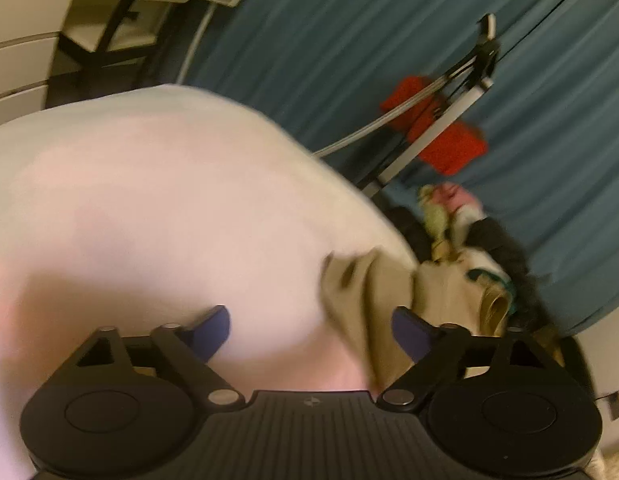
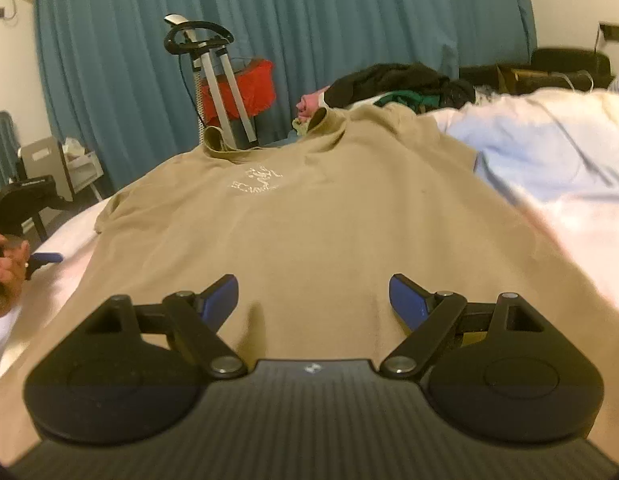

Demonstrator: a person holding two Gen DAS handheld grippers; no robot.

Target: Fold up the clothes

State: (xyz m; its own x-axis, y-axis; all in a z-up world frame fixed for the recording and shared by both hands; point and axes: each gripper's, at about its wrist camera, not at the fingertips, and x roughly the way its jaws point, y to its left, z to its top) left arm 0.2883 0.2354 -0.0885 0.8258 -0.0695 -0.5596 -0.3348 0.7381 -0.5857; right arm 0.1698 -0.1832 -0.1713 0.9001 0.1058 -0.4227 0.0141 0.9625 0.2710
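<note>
**Both tongs spread wide over a tan shirt on the bed**

Black tongs with blue pads fill the bottom of each wrist view. From the right wrist, the right gripper (image 2: pixel 312 300) stands with its jaws wide apart and nothing clamped between them; its blue pads (image 2: pixel 219 298) hang just above the near hem of a tan cotton T-shirt (image 2: pixel 309 216). That shirt lies spread flat, front up, on a bed covered by a pale pink-white sheet (image 2: pixel 581 216), with a small white printed logo (image 2: pixel 258 180) on the chest and the collar towards the far edge of the bed.

At the left edge of the same view, a person's hand (image 2: pixel 7 266) grips the left gripper, one blue fingertip of which pokes out over the sheet near the shirt's left sleeve.

From the left wrist, blurred, the left gripper (image 1: pixel 311 328) also has its jaws wide, holding nothing. Between them is bare sheet (image 1: pixel 149 200); a rumpled edge of the tan shirt (image 1: pixel 361 292) lies near the right-hand pad, though whether they touch I cannot tell.

Beyond the shirt, at the far edge of the bed, sits a heap of dark and green clothes (image 2: pixel 401 80), with a light blue garment (image 2: pixel 549 148) lying to the right of the shirt. Behind hangs a teal pleated curtain (image 2: pixel 349 20), and in front of it stands a metal-framed stand with red fabric (image 2: pixel 245 84).
</note>
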